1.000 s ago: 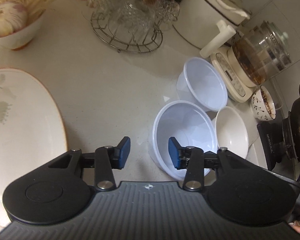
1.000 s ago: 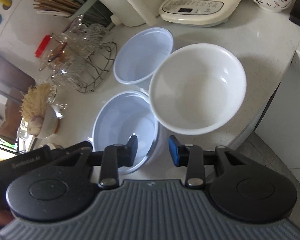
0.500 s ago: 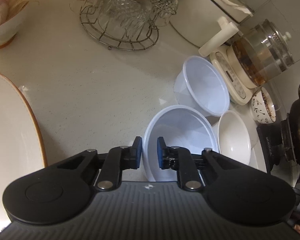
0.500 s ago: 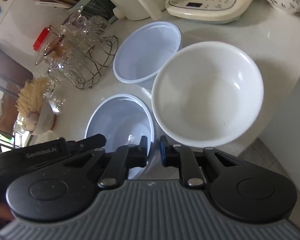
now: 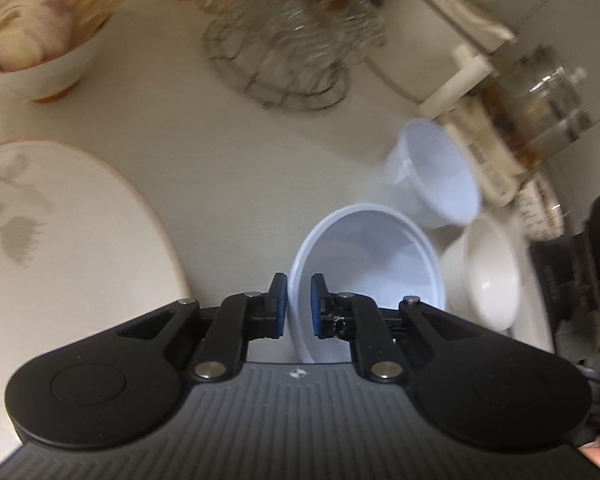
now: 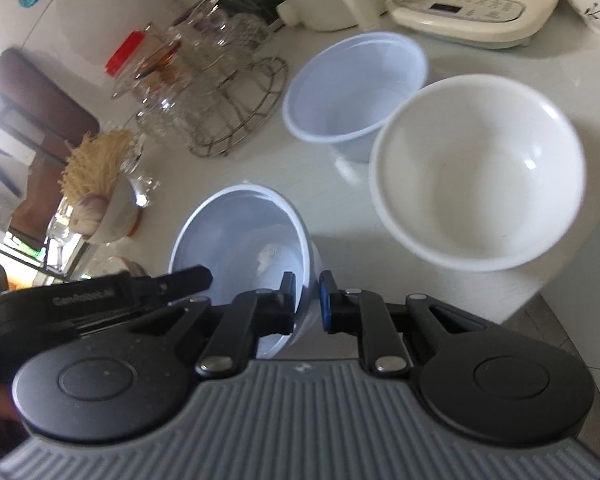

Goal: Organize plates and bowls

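Both wrist fisheyes look steeply down at the pale stone counter [image 5: 240, 152] from close above; the left faces it from the plate side, the right from the counter's edge. Both share the pale blue plastic bowl [image 5: 376, 256] [image 6: 244, 236] nearest, the white ceramic bowl [image 5: 492, 276] [image 6: 480, 176] and the wire rack of glassware [image 5: 284, 44] [image 6: 220, 92]

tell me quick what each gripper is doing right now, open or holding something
Left gripper: closed on the rim of the near plastic bowl.
Right gripper: closed on the opposite rim of the same bowl.

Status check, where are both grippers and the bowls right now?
Left gripper and right gripper both shut on near plastic bowl rim. White bowl and far plastic bowl close beside. Plate to the left.
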A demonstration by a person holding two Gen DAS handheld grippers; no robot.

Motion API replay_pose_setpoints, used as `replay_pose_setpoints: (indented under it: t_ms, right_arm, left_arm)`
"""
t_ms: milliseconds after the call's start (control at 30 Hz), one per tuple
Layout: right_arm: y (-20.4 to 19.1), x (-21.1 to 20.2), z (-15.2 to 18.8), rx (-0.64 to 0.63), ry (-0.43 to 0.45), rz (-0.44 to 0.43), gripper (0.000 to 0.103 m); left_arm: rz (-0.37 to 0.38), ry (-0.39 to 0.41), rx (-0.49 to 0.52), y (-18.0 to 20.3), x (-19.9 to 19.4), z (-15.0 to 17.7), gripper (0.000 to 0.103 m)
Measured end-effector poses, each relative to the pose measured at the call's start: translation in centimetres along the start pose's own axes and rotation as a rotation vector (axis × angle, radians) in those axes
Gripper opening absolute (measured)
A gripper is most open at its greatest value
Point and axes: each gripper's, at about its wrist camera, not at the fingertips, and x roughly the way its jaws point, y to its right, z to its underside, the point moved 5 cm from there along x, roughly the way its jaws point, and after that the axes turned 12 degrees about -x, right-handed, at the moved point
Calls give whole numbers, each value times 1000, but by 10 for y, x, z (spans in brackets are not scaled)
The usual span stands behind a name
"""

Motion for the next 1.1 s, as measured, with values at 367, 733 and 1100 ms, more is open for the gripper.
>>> replay_pose_setpoints:
  t_ms: [367,733,1100]
  right_arm:
    - [-5,10,-5,-38,9,31,17]
    - [0,-14,-20,-37,22,88,44]
    - [-19,-81,-41,-98,111,106,45]
  left_arm:
    - [5,25,1,-10,-3,-2,15]
    - [-31,39,-36,-5,-24,-8,17]
    - [-48,140,-39,16,-90,-8,20]
